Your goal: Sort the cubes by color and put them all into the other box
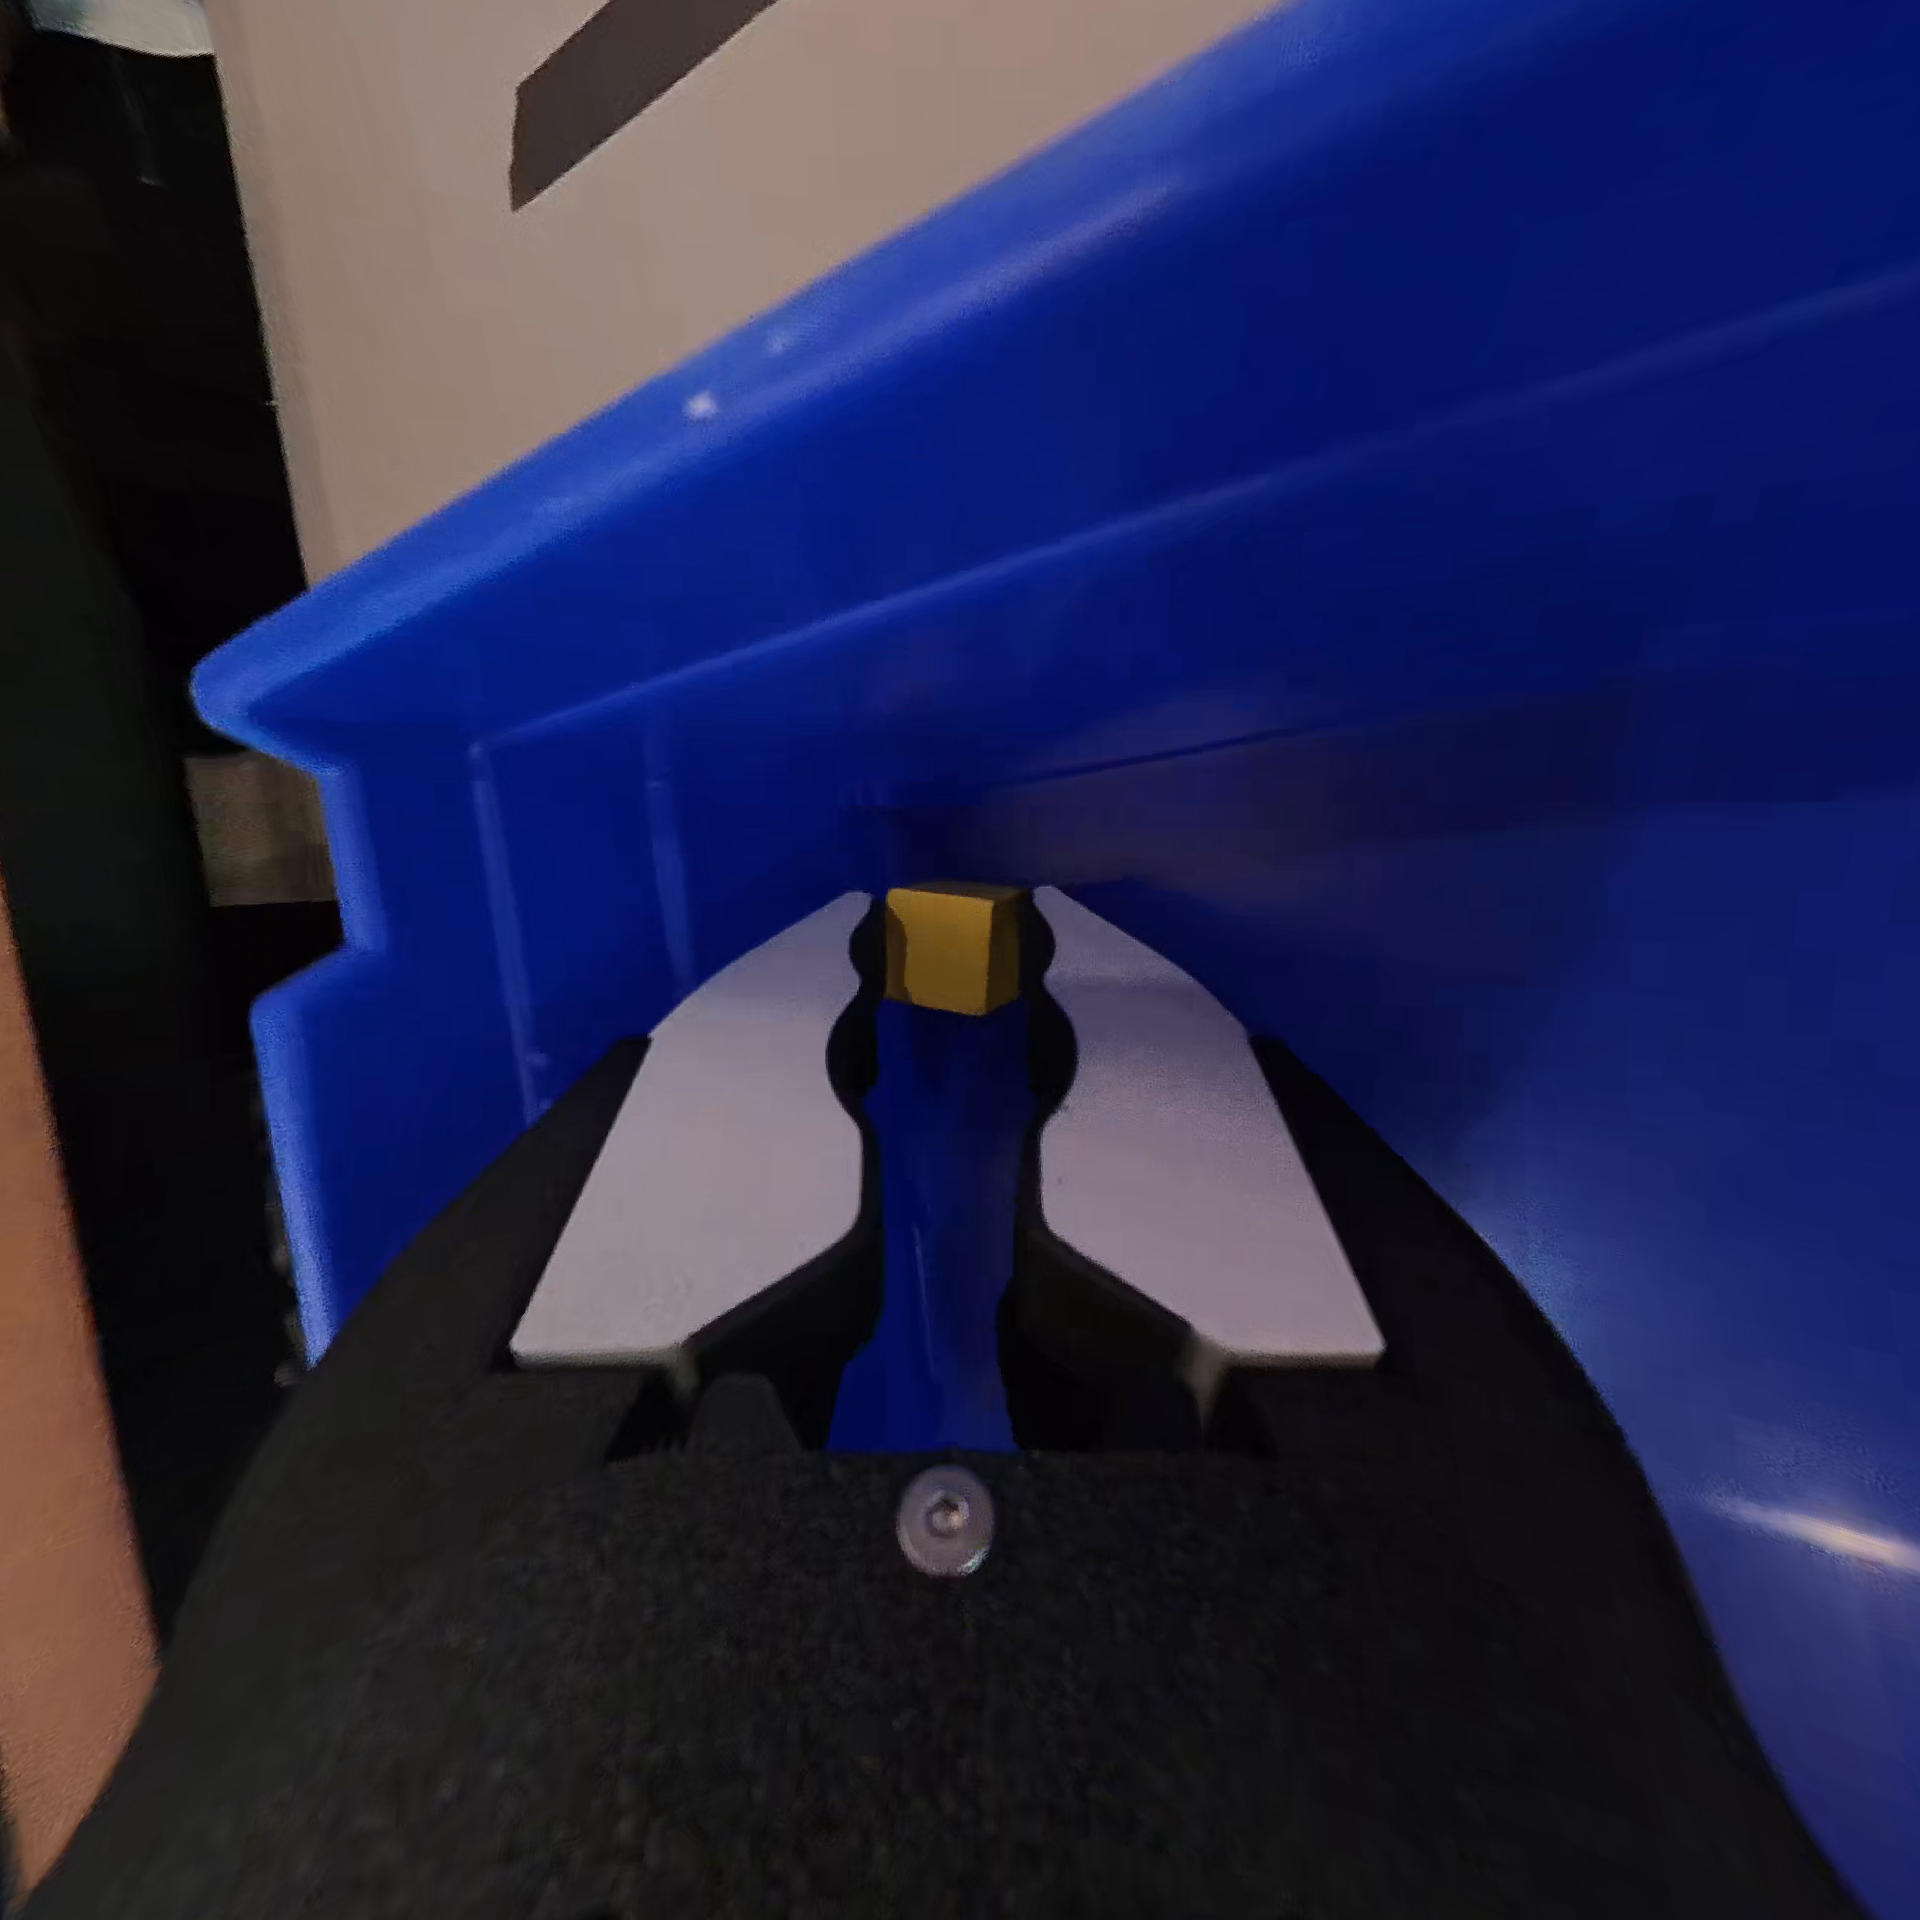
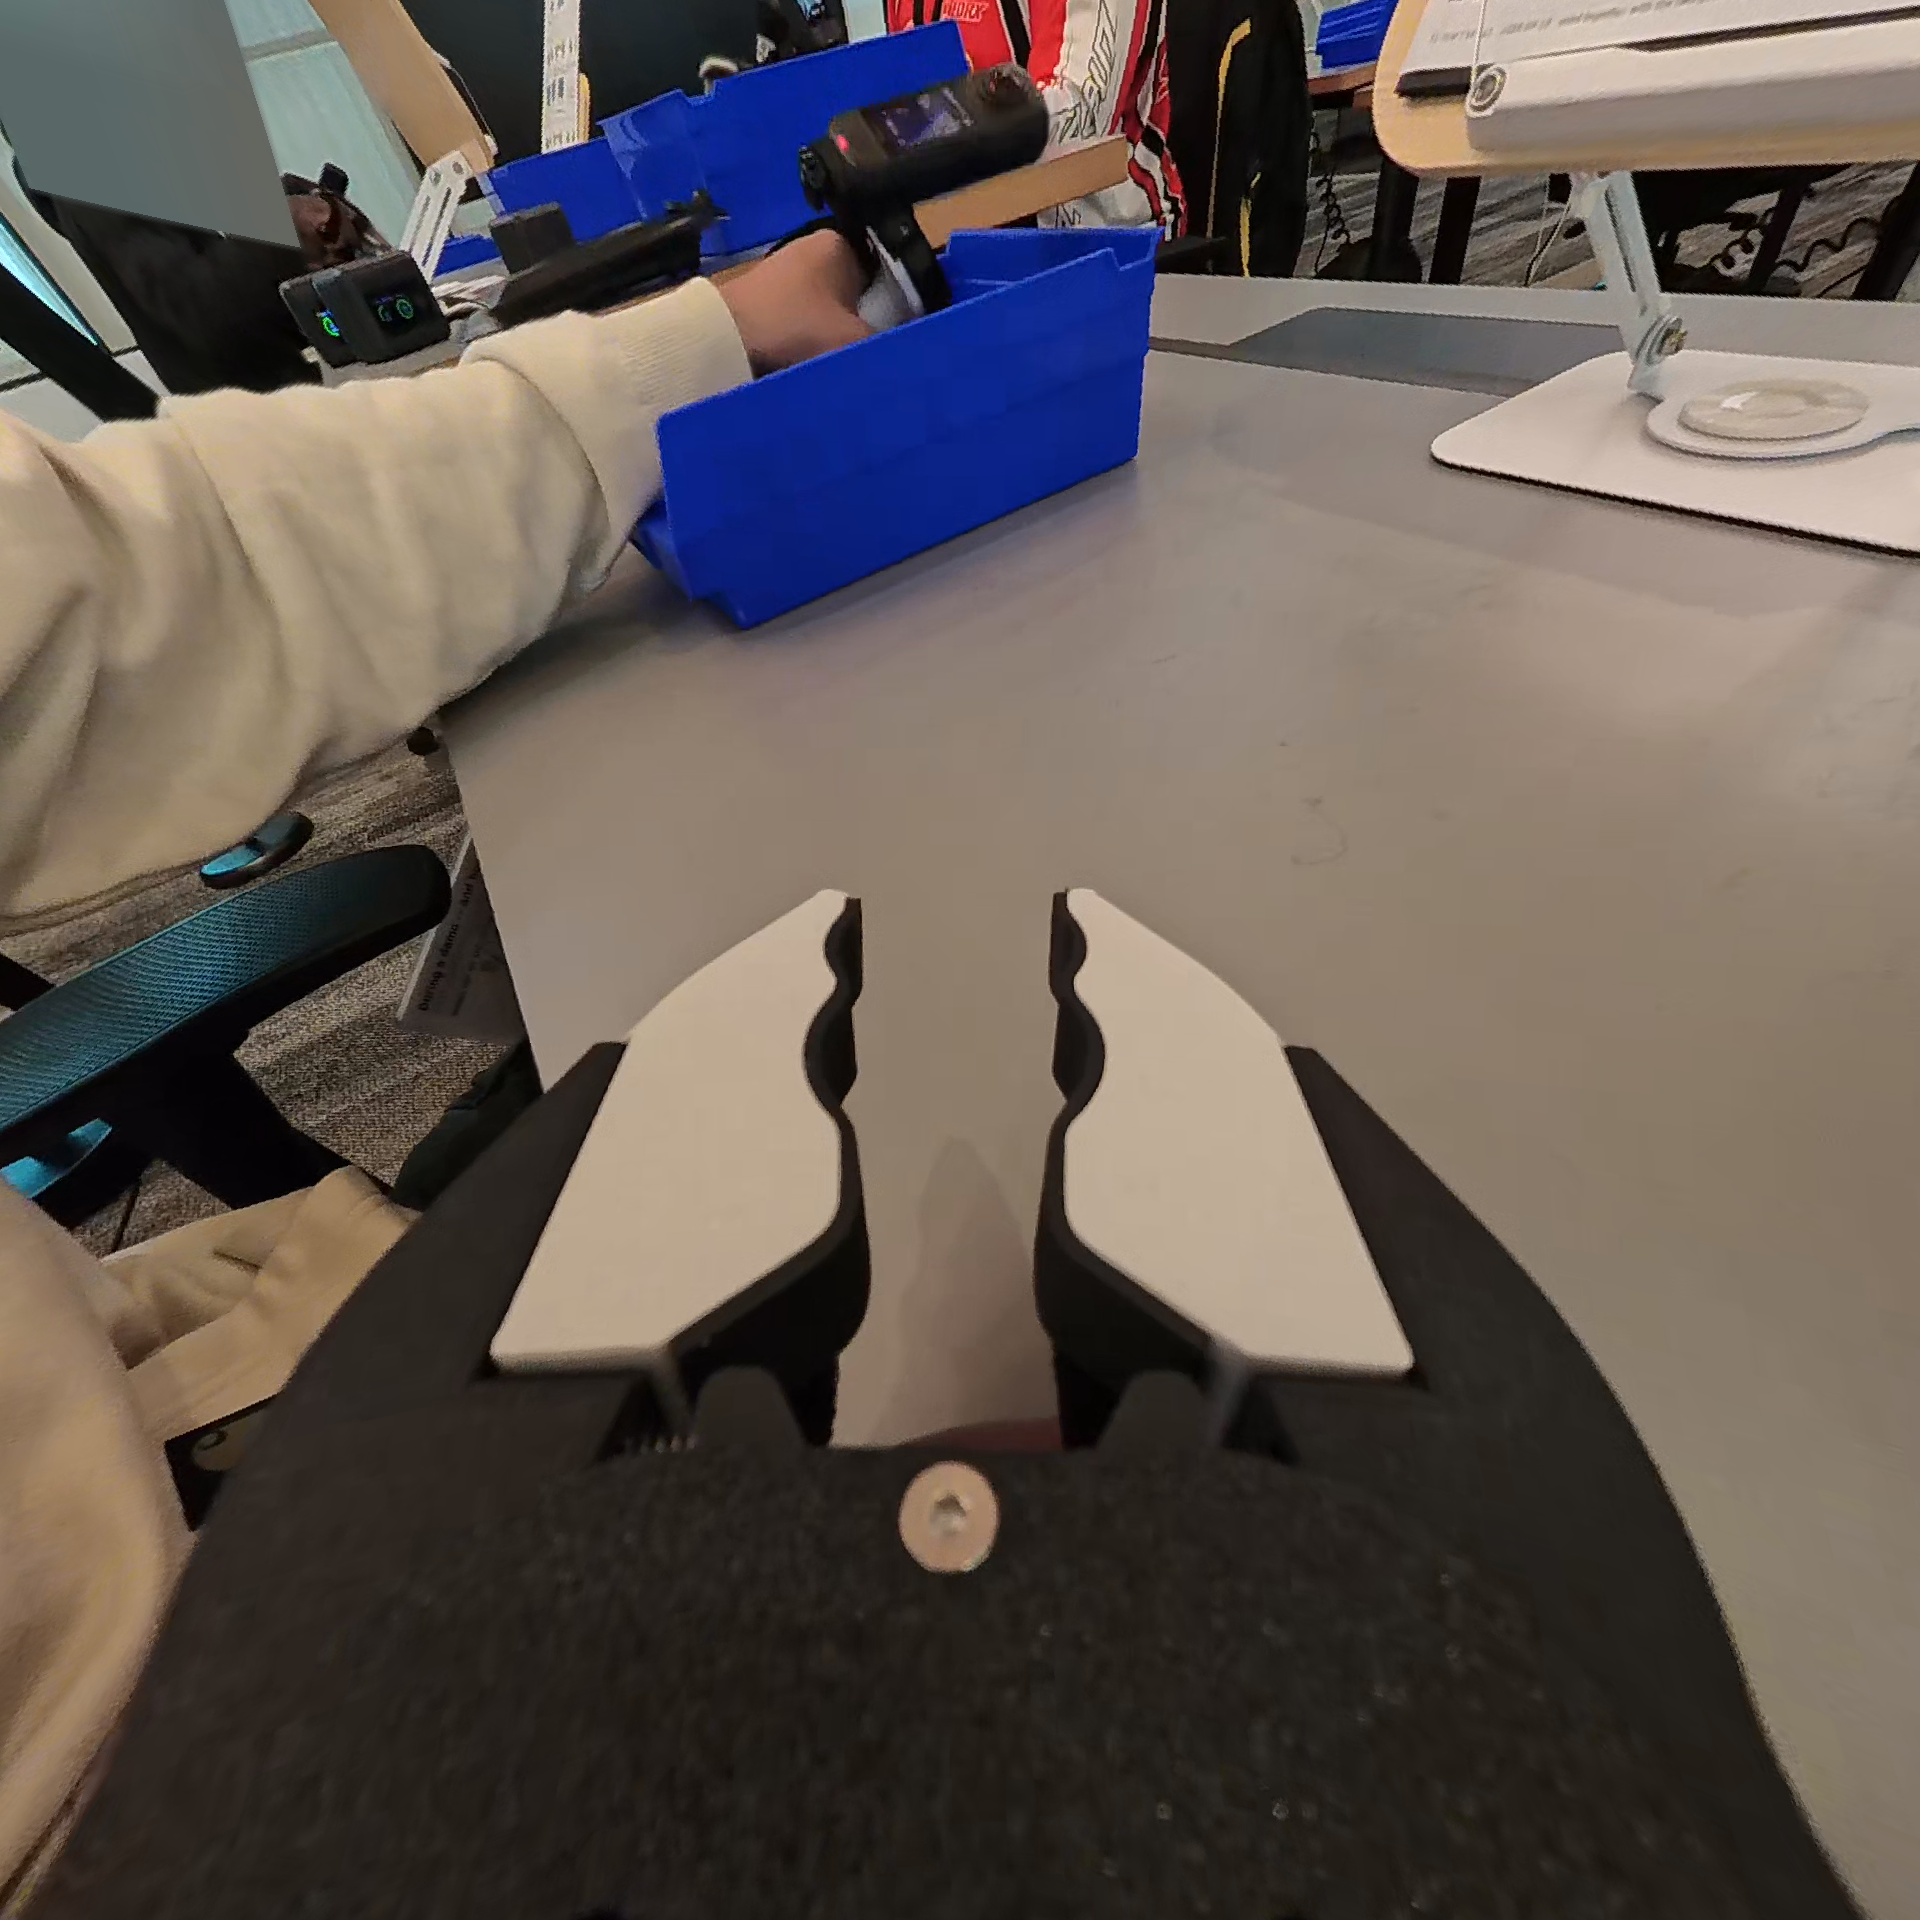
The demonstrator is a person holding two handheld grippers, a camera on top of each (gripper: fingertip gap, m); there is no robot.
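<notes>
In the left wrist view my left gripper (image 1: pixel 953 951) is inside a blue box (image 1: pixel 1351 623), shut on a small yellow cube (image 1: pixel 951 954) held between its fingertips close to the box wall. In the right wrist view my right gripper (image 2: pixel 956 925) is open and empty, low over the grey table (image 2: pixel 1351 831). The same view shows the blue box (image 2: pixel 894 457) farther off at the table's left side, with the hand holding the left gripper's handle (image 2: pixel 914 145) reaching down into it. No other cubes show in either view.
A cream sleeve (image 2: pixel 312 540) stretches across the left of the right wrist view. A white stand base (image 2: pixel 1683 457) sits at the table's far right. More blue bins (image 2: pixel 727 135) and a seated person are behind. A black chair arm (image 2: pixel 208 966) is left of the table edge. Across from one pair of fingers to the other is roughly 55 cm.
</notes>
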